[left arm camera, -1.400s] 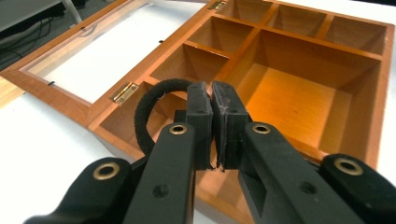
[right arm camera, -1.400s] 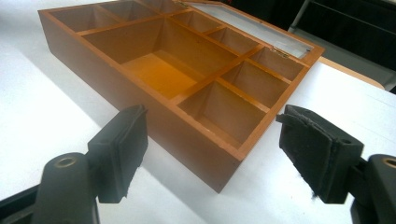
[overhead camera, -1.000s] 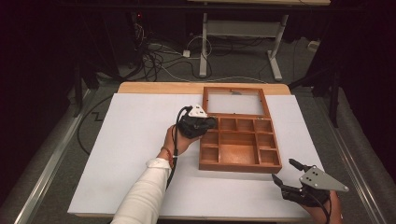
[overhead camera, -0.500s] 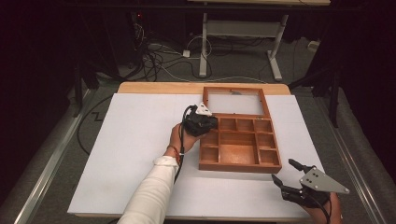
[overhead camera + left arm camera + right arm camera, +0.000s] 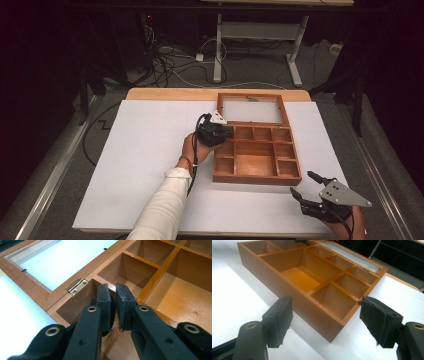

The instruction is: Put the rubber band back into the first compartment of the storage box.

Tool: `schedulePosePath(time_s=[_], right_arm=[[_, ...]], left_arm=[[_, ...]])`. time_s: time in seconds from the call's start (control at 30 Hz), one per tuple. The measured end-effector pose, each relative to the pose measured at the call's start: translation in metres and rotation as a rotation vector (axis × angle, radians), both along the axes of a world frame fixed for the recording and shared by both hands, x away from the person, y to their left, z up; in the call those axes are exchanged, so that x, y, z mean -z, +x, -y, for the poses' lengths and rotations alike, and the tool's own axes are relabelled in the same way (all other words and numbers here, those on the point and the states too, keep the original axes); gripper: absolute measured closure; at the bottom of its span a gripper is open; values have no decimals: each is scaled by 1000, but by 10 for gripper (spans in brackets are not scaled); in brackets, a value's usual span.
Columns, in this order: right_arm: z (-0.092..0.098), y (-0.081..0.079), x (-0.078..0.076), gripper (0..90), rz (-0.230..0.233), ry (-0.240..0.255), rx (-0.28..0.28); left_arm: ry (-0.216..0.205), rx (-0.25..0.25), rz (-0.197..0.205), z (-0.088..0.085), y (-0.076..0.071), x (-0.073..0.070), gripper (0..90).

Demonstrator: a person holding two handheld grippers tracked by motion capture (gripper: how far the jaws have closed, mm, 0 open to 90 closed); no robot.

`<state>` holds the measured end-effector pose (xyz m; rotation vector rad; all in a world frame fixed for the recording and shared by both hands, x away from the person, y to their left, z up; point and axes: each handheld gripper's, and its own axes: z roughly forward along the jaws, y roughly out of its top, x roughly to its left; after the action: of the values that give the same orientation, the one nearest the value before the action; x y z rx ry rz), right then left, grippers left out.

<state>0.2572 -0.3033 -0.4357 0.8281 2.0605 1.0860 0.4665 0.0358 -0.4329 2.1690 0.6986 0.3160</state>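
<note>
Two grippers: left gripper (image 5: 112,306) nearly pressed together, empty, over wooden box (image 5: 257,176) at its 10 o'clock corner; right gripper (image 5: 325,323) spread by 5 o'clock corner — lid (image 5: 251,110) lies open, compartments empty.

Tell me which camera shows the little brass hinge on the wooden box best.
The left gripper view: the hinge sits close, screws visible. The right gripper view shows a distant glint at the lid; the high view is too far to make it out.

Lab or test workspace, white-topped table (image 5: 125,165), tangled cables (image 5: 165,60) on floor, metal desk frame (image 5: 260,35) behind
</note>
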Motion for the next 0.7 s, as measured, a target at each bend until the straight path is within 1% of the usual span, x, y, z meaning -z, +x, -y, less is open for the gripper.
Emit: schedulePosePath(time_s=[0.07,0.17,0.27,0.33,0.37,0.4,0.53,0.57,0.6,0.63,0.7], right_arm=[[0,0,0,269,-2,10,1],[0,0,0,269,-2,11,4],[0,0,0,269,-5,11,4],[0,0,0,269,-2,10,-1],[0,0,0,269,-2,10,-2],[0,0,0,269,-2,10,-2],[0,1,1,269,-9,3,-1],[0,1,1,269,-9,0,0],[-1,1,1,269,-9,0,1],[0,1,1,269,-8,1,2],[-1,0,1,269,-10,3,4]], left_arm=[[-1,1,5,0,-1,-1,781],[-8,5,7,-1,-2,-2,780],[11,1,9,1,-1,0,731],[10,-1,13,1,-1,0,733],[11,-7,18,0,-1,-1,705],[11,-12,20,0,-1,-1,705],[21,-50,35,-2,0,-2,636],[29,-54,40,-2,0,-2,615],[34,-57,42,-3,0,-3,615],[33,-57,42,-3,0,-3,584],[39,-63,54,-3,-1,-4,582]])
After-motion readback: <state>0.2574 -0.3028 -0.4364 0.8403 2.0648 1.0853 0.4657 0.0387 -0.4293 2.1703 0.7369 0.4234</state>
